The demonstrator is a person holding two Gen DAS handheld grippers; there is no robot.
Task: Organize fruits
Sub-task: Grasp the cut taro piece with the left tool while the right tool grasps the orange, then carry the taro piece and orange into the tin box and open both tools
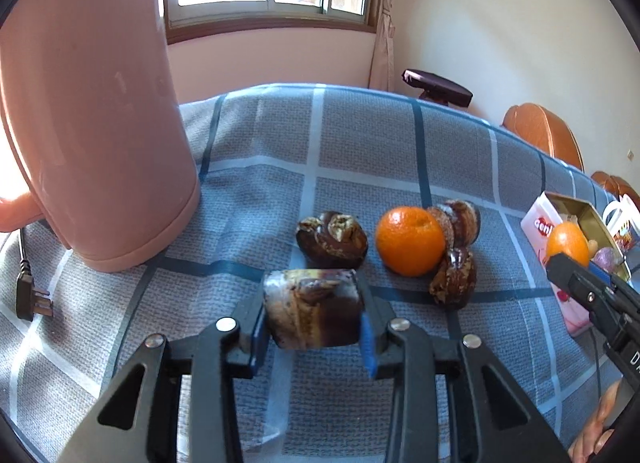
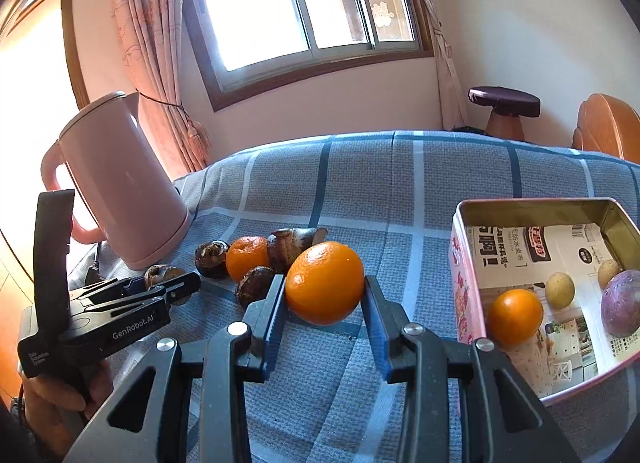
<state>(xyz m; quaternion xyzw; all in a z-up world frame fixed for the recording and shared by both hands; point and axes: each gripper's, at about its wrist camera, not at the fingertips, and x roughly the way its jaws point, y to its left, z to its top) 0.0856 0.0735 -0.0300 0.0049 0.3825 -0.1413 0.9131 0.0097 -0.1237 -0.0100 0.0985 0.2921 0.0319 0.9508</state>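
My left gripper (image 1: 314,321) is shut on a dark brown water chestnut (image 1: 314,313) held just above the checked cloth. Ahead lie another chestnut (image 1: 332,239), an orange (image 1: 410,241) and two more chestnuts (image 1: 454,277) beside it. My right gripper (image 2: 324,299) is shut on an orange (image 2: 325,283), held left of the open pink tin (image 2: 464,263). The tin holds an orange (image 2: 514,317), a purple fruit (image 2: 622,303) and two small yellow fruits (image 2: 560,290). The left gripper also shows in the right wrist view (image 2: 176,287).
A tall pink kettle (image 1: 92,123) stands at the left on the blue checked tablecloth (image 1: 360,151), its black plug (image 1: 30,295) lying on the cloth. A stool (image 2: 504,111) and orange chairs (image 2: 608,127) stand beyond the table's far edge.
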